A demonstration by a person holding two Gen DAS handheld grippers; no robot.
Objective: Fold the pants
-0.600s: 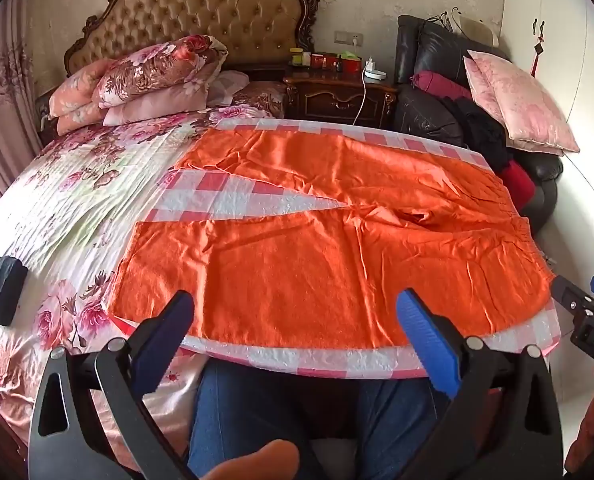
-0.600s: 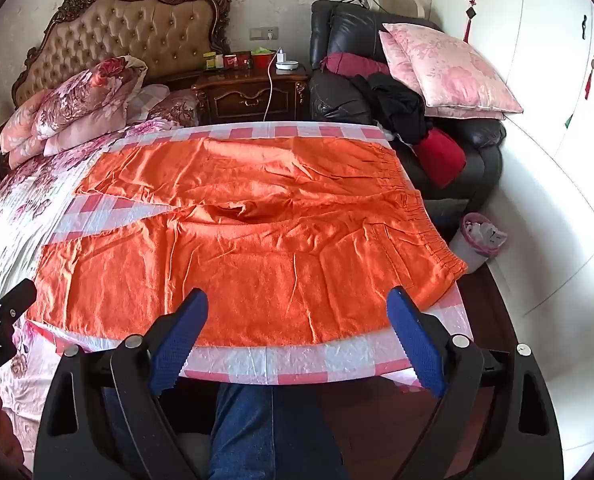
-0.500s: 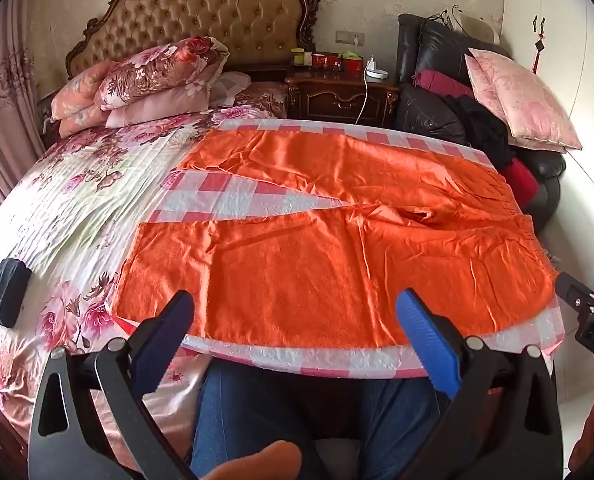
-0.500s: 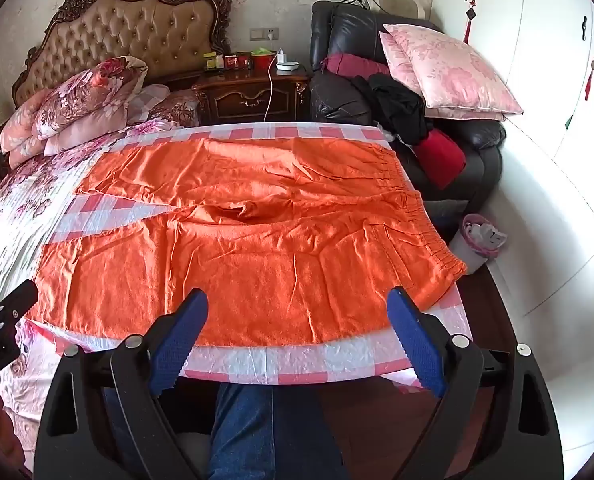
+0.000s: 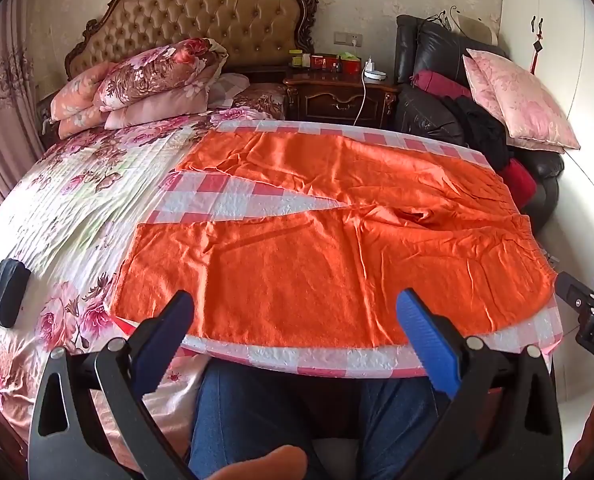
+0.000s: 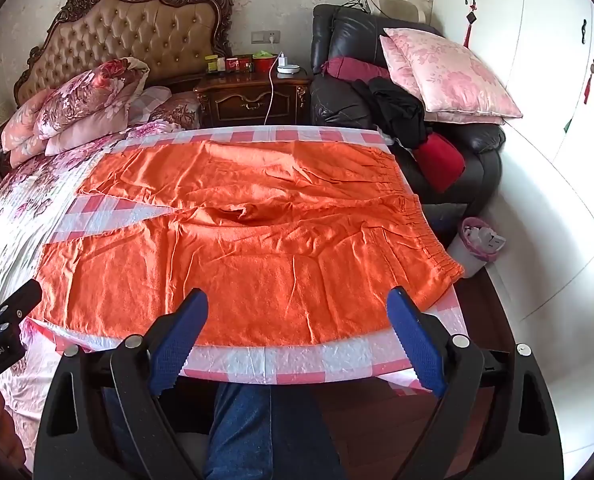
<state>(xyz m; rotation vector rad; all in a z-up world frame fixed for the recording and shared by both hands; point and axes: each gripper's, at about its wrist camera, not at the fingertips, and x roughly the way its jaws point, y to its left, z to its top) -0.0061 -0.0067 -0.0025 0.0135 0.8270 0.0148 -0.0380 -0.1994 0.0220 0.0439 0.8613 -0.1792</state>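
The left gripper (image 5: 295, 322) hangs with its blue-padded fingers (image 5: 425, 336) spread wide and nothing between them, just off the near edge of the bed (image 5: 77, 200), above the person's jeans-clad legs (image 5: 249, 412). The right gripper (image 6: 295, 322) is spread the same way, holding nothing, also at the near edge and toward the bed's right corner. Each shows at the rim of the other's view: the right one's black body at the right border of the left view, the left one's at the left border of the right view.

Just beyond both sets of fingers lie the orange pants (image 5: 317, 248) (image 6: 257, 248), spread flat and unfolded on a pink-and-white checked cloth (image 5: 233, 200) (image 6: 297, 356) that covers the right part of the bed. The elastic waistband (image 6: 425, 236) runs along the right edge of the bed, and the two legs reach leftward, parted by a wedge of bare checked cloth. The nearer leg lies along the near edge, and its hem ends above the floral quilt. A small rumple sits at the crotch.

On the left part of the bed a dark pouch (image 5: 7, 298) lies on the floral cover near the left edge. Folded floral bedding and pillows (image 5: 149, 80) are stacked at the far left corner against the tufted headboard (image 5: 201, 20). Past the far edge stands a dark wooden nightstand (image 5: 337, 98), and to its right a black leather armchair (image 5: 433, 80) carries a pink cushion (image 5: 517, 100) and dark clothes. A small waste bin (image 6: 477, 244) stands on the floor right of the bed.
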